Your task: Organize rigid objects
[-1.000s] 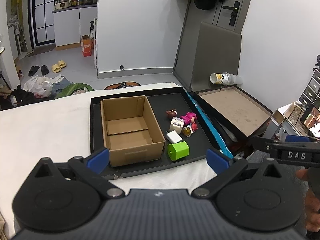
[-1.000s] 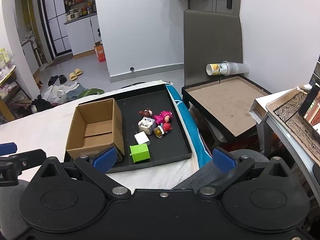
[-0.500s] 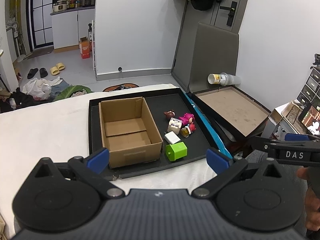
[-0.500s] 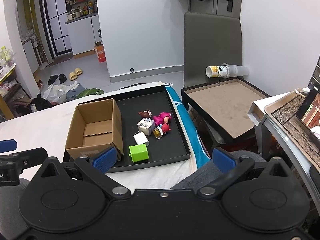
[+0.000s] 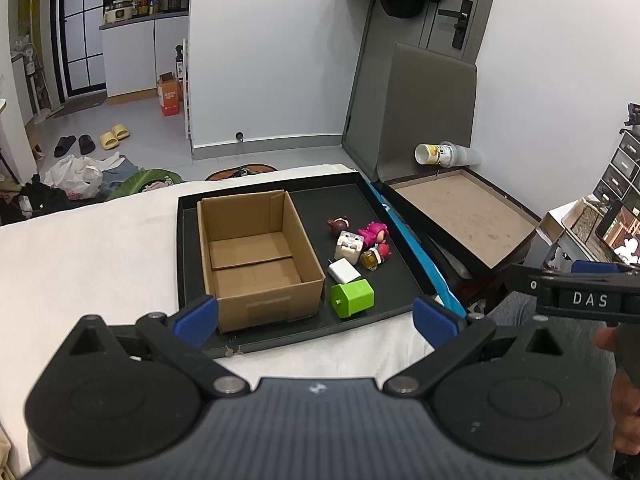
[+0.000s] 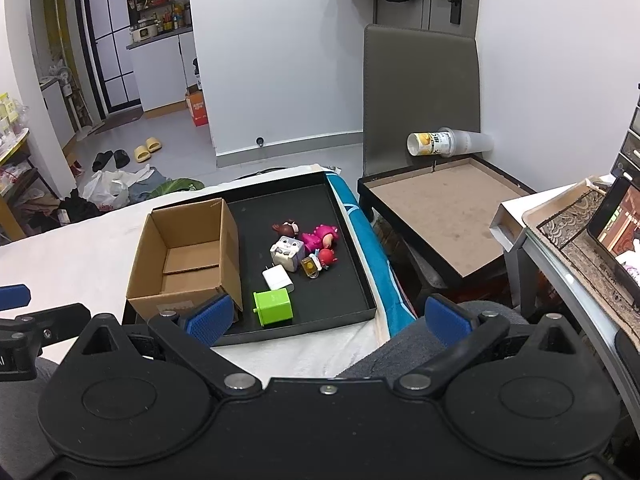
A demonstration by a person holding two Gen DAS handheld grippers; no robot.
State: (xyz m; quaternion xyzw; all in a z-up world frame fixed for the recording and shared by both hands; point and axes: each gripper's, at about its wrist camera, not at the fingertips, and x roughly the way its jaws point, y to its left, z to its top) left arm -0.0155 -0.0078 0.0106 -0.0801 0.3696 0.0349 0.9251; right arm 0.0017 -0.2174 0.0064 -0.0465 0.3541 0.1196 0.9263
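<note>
Both grippers have drifted slightly; left gripper (image 5: 316, 316) and right gripper (image 6: 328, 316) gape wide, empty. Cardboard box (image 5: 256, 256) and green cube (image 5: 353, 299) sit in my black tray (image 5: 400, 280).

Black tray (image 6: 362, 304), open cardboard box (image 6: 188, 258) left, green cube (image 6: 274, 306), possibly figurines beside.

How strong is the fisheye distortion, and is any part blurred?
Left wrist view: door frame bows, corners go dark; the green block is sharp. Right wrist view: same bending on the chair back; the phone screen looks bright and smeared.
</note>
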